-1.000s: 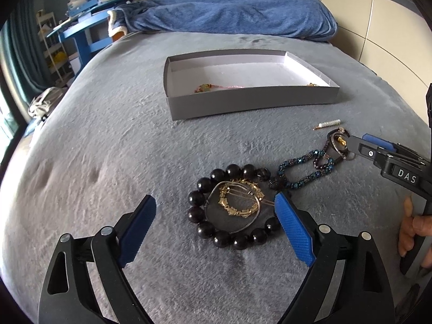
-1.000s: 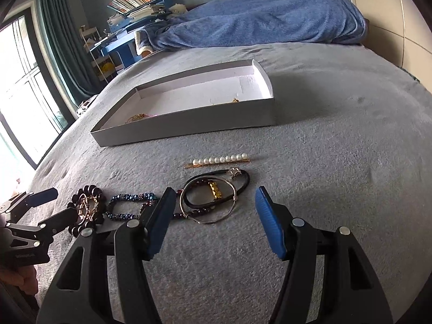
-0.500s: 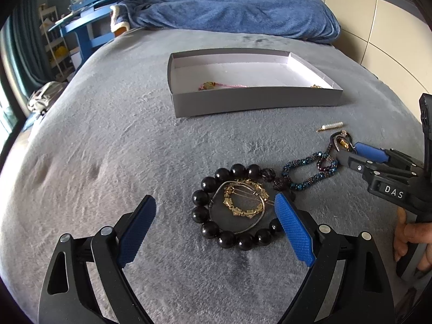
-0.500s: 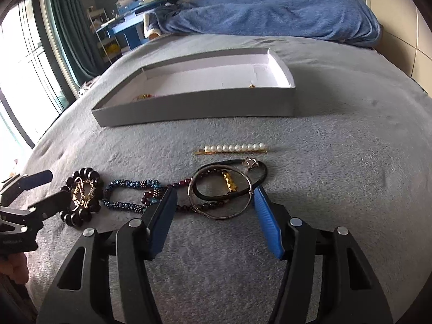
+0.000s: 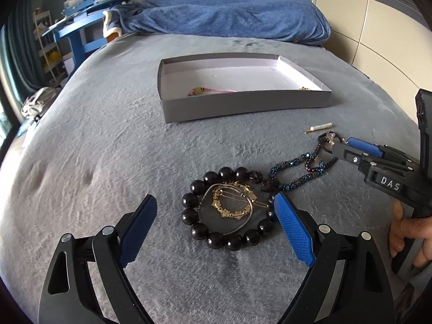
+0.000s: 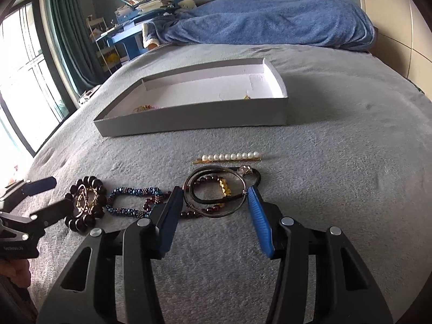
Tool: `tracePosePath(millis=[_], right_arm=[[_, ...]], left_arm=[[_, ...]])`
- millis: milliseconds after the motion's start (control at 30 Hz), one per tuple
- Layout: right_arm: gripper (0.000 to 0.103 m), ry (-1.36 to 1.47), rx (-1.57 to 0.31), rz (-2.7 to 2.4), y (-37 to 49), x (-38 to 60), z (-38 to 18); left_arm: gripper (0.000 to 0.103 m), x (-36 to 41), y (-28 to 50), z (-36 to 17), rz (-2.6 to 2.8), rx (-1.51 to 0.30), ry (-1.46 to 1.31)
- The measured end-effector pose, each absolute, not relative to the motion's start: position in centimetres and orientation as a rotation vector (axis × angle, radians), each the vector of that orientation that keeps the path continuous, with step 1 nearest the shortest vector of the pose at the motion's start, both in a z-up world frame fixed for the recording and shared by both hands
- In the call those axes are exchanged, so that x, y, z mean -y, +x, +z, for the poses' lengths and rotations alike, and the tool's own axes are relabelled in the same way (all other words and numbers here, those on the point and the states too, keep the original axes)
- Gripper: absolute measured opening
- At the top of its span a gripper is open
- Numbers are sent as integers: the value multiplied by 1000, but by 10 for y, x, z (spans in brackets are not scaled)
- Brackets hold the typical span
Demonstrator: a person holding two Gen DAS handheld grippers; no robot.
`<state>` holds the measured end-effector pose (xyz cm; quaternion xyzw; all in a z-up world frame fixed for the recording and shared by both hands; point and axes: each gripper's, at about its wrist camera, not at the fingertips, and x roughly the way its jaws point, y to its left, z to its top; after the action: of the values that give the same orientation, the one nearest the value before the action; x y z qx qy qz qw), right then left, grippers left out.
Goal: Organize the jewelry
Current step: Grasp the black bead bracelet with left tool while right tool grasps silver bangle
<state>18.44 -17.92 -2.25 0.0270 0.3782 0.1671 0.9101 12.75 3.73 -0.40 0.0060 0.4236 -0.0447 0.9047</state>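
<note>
A wide bed (image 5: 113,140) covered in soft, napped grey fleece fills both views, with a rumpled blue blanket (image 5: 229,13) heaped at its far end. On the fleece sits a shallow rectangular grey cardboard box (image 6: 194,121) with a pale matte lining; two small gold-coloured pieces lie inside near its front wall, too small to make out.

The jewelry lies in a loose row on the bed in front of the box. The left gripper (image 5: 216,221), black with ridged blue pads, has its jaws wide apart, one on each side of a ring-shaped bracelet of glossy round black beads (image 5: 199,232); the right pad sits at the bracelet's edge without clamping it. Inside that ring rest a thin metal hoop and a gold filigree hair clip (image 5: 232,205). Beside it lies a looped strand of small blue beads (image 6: 129,199).

The right gripper (image 6: 213,202) has its jaws partly apart, straddling a tangle of a thin wire bangle (image 6: 216,189), a smooth black cord band with a gold charm (image 6: 225,186) and a strand of dark red beads; the pads are near the bangle's sides, and contact is unclear. Its left finger hides part of the red strand. Just beyond lies a straight gold pin lined with round white pearls (image 6: 229,156).

Fingers of the person's hand (image 5: 407,229) show at the frame edge, cut off.
</note>
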Motion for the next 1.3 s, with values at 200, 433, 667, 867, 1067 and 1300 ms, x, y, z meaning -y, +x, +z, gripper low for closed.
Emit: tracePosePath(millis=[200,433,667,867,1067,1300], right_arm=[[50,67,-770,339,183,180,-20],[50,71,-772,339,184,179,-20],[50,72,-772,340,184,178,-20],[50,77,-766,340,183,179,-19],[50,81,-767,338,185,179,-19],[50,79,-769,339,185,179,-21]], left_arm=[[68,-43,129,-4,-95,-876,-12],[55,-41,125,0,-139,-860,-26],[55,-39,130,-8,-115,-890,-3],[55,-68,139,-11,-78,-904,-155],[41,-82,143,-17,-69,-942,-215],[18,-65,141,-25,-92,-985,-117]])
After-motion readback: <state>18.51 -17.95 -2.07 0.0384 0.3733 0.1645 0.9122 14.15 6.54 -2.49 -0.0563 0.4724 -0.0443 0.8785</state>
